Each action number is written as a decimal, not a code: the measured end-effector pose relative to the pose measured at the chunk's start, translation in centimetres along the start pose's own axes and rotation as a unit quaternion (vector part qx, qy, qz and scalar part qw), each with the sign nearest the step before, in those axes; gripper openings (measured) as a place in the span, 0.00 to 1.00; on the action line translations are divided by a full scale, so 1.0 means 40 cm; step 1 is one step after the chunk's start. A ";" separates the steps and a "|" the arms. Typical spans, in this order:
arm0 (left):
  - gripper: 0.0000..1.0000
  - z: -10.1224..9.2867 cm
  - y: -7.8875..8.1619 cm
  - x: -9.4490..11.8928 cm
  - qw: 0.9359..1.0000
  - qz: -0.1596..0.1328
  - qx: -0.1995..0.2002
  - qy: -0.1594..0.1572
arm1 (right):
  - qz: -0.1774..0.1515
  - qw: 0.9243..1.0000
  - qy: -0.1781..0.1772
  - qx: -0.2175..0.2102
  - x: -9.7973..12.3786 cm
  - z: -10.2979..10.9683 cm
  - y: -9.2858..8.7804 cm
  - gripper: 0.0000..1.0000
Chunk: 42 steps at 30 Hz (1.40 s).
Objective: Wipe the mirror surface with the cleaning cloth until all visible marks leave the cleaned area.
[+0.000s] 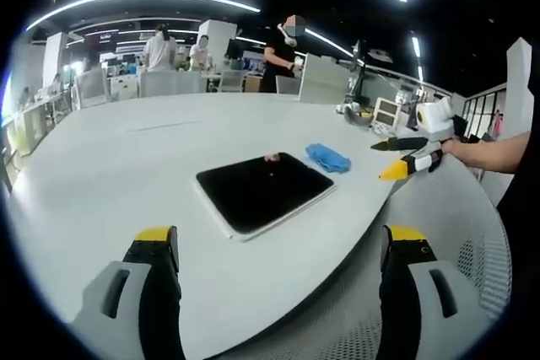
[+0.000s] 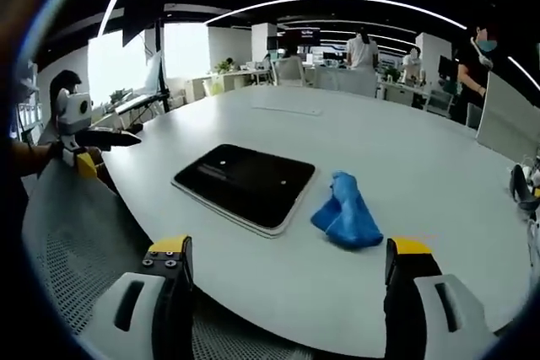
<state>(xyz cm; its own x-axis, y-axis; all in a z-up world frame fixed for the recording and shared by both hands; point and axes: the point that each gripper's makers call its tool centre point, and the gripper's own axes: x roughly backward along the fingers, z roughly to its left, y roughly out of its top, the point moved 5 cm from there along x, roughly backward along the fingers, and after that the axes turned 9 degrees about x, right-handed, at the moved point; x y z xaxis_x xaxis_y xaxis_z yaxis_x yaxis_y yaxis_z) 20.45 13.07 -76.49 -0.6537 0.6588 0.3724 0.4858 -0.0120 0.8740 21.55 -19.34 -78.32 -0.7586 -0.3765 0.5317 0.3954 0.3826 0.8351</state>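
One mirror (image 2: 245, 184) and one blue cleaning cloth (image 2: 347, 216) lay flat on the desk (image 2: 405, 149); the left gripper (image 1: 278, 250) and right gripper (image 2: 287, 263) both stood spread

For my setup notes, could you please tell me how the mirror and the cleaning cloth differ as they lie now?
The mirror is a dark, glossy, flat slab with rounded corners and a pale edge; the cleaning cloth is bright blue, soft and bunched into a heap. The mirror covers much more of the table than the cloth. They lie side by side with a strip of bare table between them. Both rest on the white table, and neither gripper touches them.
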 end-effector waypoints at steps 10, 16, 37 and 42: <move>0.99 -0.003 0.003 -0.002 1.000 -0.003 -0.003 -0.006 | -0.006 1.000 -0.013 -0.027 0.001 -0.011 -0.005 0.94; 0.99 0.001 0.005 -0.002 1.000 -0.005 -0.001 -0.001 | -0.017 0.999 -0.019 -0.034 0.002 -0.017 0.000 0.95; 0.99 0.002 0.015 0.002 1.000 -0.017 -0.007 -0.002 | -0.044 0.997 -0.004 -0.068 0.004 -0.009 0.010 0.93; 0.99 0.007 0.016 0.004 1.000 -0.021 -0.004 0.004 | -0.046 0.996 0.006 -0.075 0.013 -0.006 0.017 0.87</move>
<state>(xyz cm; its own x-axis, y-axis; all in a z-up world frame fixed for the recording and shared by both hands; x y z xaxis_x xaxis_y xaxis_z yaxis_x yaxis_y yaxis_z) 20.83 13.37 -75.96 -0.6778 0.6526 0.3386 0.4542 0.0094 0.8909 21.54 -19.48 -77.46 -0.7895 -0.4148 0.4523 0.3974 0.2161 0.8919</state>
